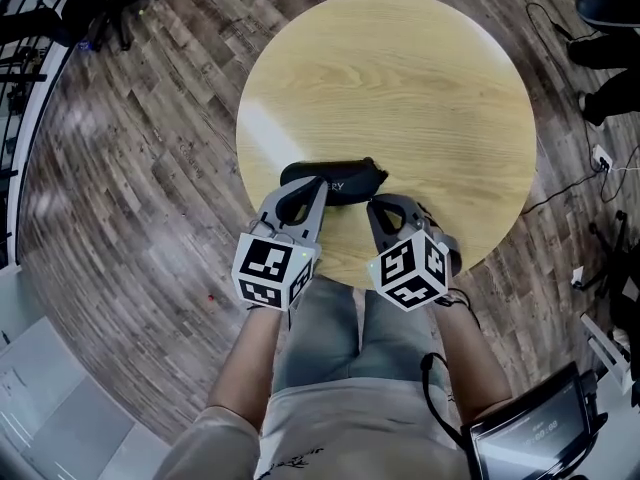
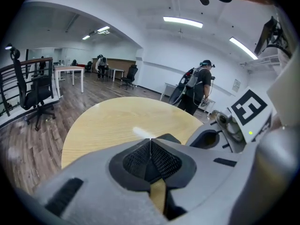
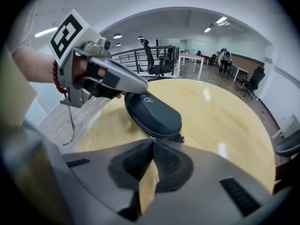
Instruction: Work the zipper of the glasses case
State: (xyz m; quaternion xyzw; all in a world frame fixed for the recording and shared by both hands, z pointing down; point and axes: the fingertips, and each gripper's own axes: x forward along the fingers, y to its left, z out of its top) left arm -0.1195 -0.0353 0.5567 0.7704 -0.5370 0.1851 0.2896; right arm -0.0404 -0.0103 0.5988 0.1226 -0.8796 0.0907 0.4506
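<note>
- Left gripper (image 1: 298,196) closed, tips on case (image 1: 338,179) end: keep case pinned.
- Right gripper (image 1: 381,208) closed at zip edge, pull hold unclear: drag along seam, low, steady.

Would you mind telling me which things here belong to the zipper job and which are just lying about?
For the job:
glasses case
left gripper
right gripper
round table under the case

Just lying about:
office chair
white desk
dark screen
</note>
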